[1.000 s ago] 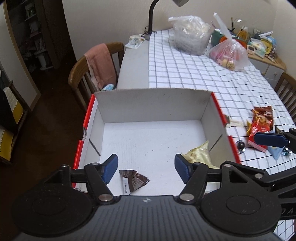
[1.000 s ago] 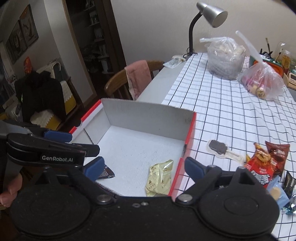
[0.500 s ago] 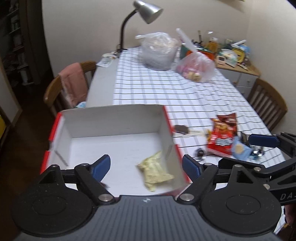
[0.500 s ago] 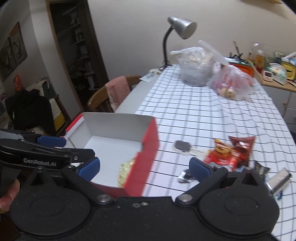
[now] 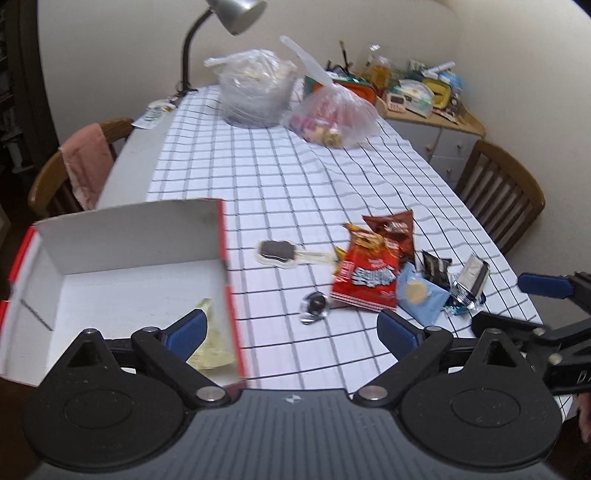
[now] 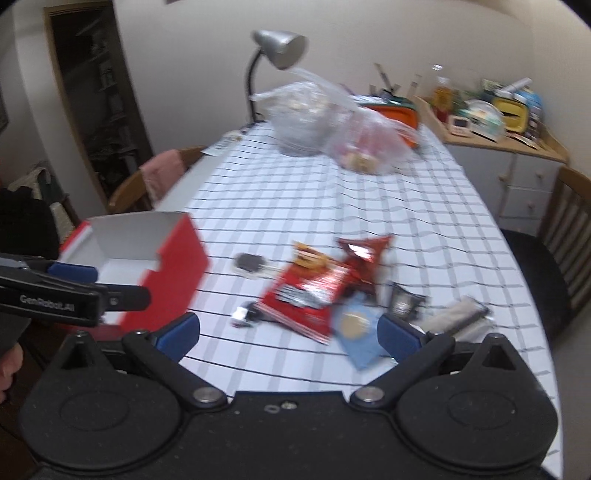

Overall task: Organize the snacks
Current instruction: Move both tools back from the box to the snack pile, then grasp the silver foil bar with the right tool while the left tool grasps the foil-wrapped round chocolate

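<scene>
Between picks. Left tongs (image 5: 290, 328) opening, nothing between the jaws; right tongs (image 6: 288, 328) spread wide, empty. Box (image 5: 122, 229) lies left of both, one yellow packet (image 5: 214, 339) inside. Loose snacks on the counter (image 5: 258, 177) just ahead: red bag (image 5: 369, 273), blue packet (image 5: 421, 295). Next, likely: lower onto one snack, close, carry to box.

Illumination is soft, even and moderately bright; its source lies outside both views. The silver gooseneck desk lamp (image 5: 236, 14) does not appear lit. Shadows under the snack packets are faint. Mild glare shows on the red glossy snack bag (image 6: 306, 291). The right wrist view is heavily motion-blurred; the left wrist view is sharper, smeared mainly at the red-and-white cardboard box (image 5: 122, 236). Fisheye distortion bows the white black-grid tablecloth (image 5: 280, 177), with dark vignetted corners.
</scene>
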`<state>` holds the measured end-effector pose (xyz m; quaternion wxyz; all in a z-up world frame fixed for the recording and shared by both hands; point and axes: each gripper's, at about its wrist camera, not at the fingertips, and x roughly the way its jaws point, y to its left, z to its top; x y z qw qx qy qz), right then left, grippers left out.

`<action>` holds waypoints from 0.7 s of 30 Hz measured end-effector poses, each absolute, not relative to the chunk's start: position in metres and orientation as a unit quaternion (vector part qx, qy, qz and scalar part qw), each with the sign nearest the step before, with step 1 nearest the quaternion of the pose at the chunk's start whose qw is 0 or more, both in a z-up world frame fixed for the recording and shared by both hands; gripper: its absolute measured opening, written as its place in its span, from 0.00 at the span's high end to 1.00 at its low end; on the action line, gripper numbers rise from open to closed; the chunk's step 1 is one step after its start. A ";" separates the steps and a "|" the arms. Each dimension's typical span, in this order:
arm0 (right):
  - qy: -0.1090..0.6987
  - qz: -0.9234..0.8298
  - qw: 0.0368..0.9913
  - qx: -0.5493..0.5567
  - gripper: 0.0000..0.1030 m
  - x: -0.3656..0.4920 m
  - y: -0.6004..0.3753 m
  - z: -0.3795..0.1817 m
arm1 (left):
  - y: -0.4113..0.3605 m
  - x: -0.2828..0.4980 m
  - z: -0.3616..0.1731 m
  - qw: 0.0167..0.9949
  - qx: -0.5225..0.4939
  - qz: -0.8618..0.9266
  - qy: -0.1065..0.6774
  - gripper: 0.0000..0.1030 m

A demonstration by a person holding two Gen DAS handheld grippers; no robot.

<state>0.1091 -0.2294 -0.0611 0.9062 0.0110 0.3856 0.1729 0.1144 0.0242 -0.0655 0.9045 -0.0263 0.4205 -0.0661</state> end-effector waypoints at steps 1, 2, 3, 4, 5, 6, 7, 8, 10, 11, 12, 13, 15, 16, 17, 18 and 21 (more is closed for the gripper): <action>0.388 0.165 0.907 0.013 0.00 0.110 -0.239 -0.063 | 0.018 0.116 -0.069 0.903 -0.026 -0.068 0.423 0.04; 0.391 0.156 0.907 0.014 0.00 0.112 -0.249 -0.066 | 0.013 0.118 -0.073 0.901 -0.026 -0.072 0.427 0.04; 0.393 0.147 0.907 0.015 0.00 0.113 -0.258 -0.068 | 0.008 0.120 -0.076 0.900 -0.026 -0.075 0.429 0.04; 0.395 0.140 0.908 0.018 0.00 0.115 -0.267 -0.070 | 0.002 0.122 -0.078 0.899 -0.025 -0.077 0.431 0.04; 0.397 0.133 0.908 0.020 0.00 0.117 -0.275 -0.073 | -0.003 0.124 -0.081 0.898 -0.023 -0.078 0.433 0.04; 0.400 0.125 0.908 0.022 0.00 0.119 -0.283 -0.076 | -0.008 0.126 -0.084 0.897 -0.019 -0.078 0.434 0.04; 0.403 0.118 0.907 0.024 0.00 0.122 -0.291 -0.078 | -0.013 0.129 -0.087 0.897 -0.015 -0.076 0.436 0.04; 0.408 0.110 0.906 0.026 0.00 0.125 -0.297 -0.081 | -0.017 0.132 -0.089 0.896 -0.011 -0.073 0.437 0.04; 0.416 0.096 0.904 0.028 0.00 0.134 -0.309 -0.088 | -0.025 0.139 -0.095 0.894 -0.004 -0.068 0.442 0.04; 0.422 0.086 0.902 0.031 0.00 0.140 -0.313 -0.091 | -0.028 0.143 -0.099 0.892 0.000 -0.063 0.447 0.04; 0.427 0.077 0.900 0.035 0.00 0.146 -0.318 -0.095 | -0.030 0.147 -0.104 0.890 0.001 -0.060 0.452 0.04; 0.432 0.070 0.898 0.042 0.01 0.152 -0.323 -0.099 | -0.032 0.151 -0.108 0.887 0.002 -0.058 0.458 0.04; 0.442 0.054 0.894 0.054 0.01 0.163 -0.332 -0.107 | -0.037 0.158 -0.116 0.883 0.008 -0.051 0.466 0.04; 0.447 0.047 0.892 0.058 0.01 0.169 -0.335 -0.112 | -0.039 0.162 -0.120 0.881 0.012 -0.049 0.471 0.04; 0.452 0.041 0.889 0.061 0.02 0.174 -0.337 -0.116 | -0.041 0.165 -0.123 0.879 0.014 -0.046 0.475 0.04; 0.456 0.035 0.887 0.062 0.03 0.180 -0.338 -0.119 | -0.043 0.168 -0.127 0.877 0.016 -0.044 0.479 0.04; 0.469 0.019 0.880 0.067 0.04 0.196 -0.343 -0.129 | -0.046 0.182 -0.136 0.869 0.020 -0.033 0.493 0.04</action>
